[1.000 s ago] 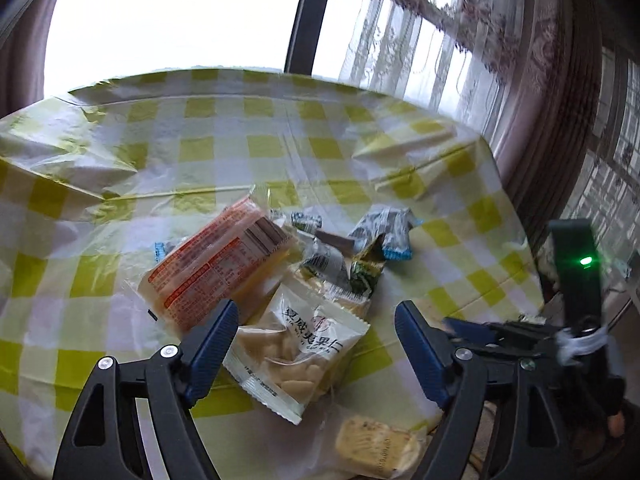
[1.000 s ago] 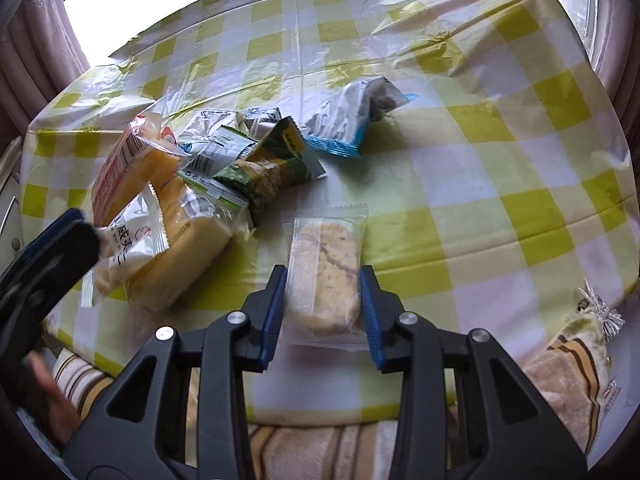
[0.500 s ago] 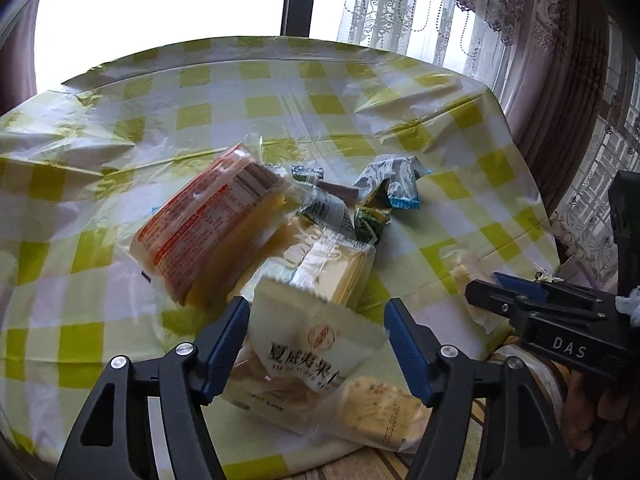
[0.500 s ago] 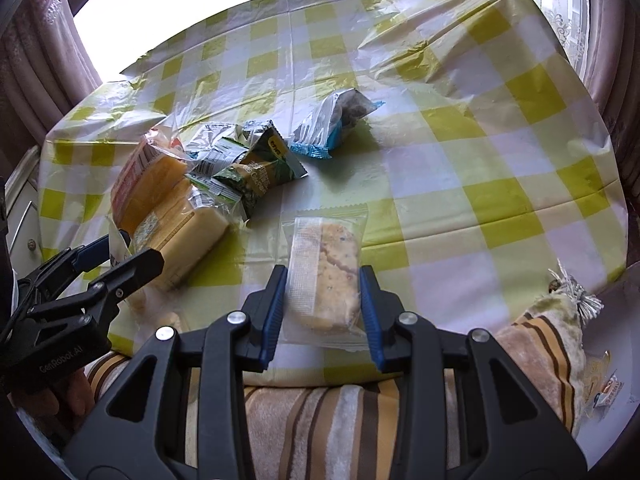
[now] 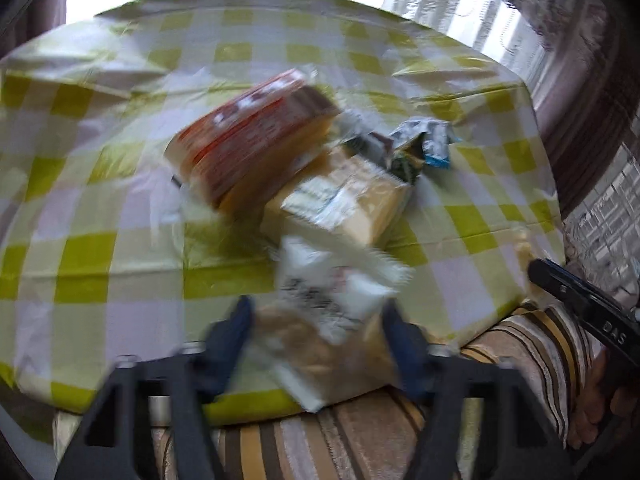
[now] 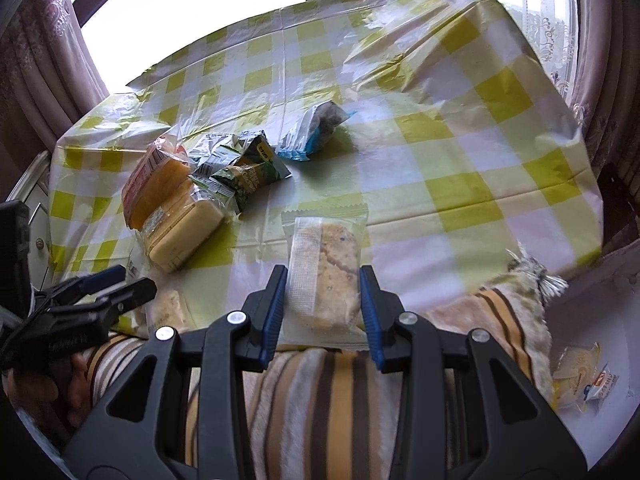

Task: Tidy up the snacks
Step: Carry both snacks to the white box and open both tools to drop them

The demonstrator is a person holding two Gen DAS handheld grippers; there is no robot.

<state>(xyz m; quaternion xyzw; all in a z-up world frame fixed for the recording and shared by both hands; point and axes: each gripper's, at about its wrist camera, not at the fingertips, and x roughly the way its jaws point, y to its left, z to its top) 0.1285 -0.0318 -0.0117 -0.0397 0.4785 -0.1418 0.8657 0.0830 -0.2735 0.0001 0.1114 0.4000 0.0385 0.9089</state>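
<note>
2 snack packets held over the table edge
Left gripper (image 5: 318, 344) pinches a white packet (image 5: 332, 300); right gripper (image 6: 323, 304) pinches a clear cookie packet (image 6: 326, 272).

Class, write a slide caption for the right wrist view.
Right gripper clamps a clear-wrapped cookie packet above the checked tablecloth.

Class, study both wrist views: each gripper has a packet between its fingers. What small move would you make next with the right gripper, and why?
Probably lift the right gripper a little, clear of the table edge. Its fingers are shut on the clear-wrapped biscuit packet, which hangs over the striped cloth. The left gripper holds a white packet close by, so keep them apart.
</note>
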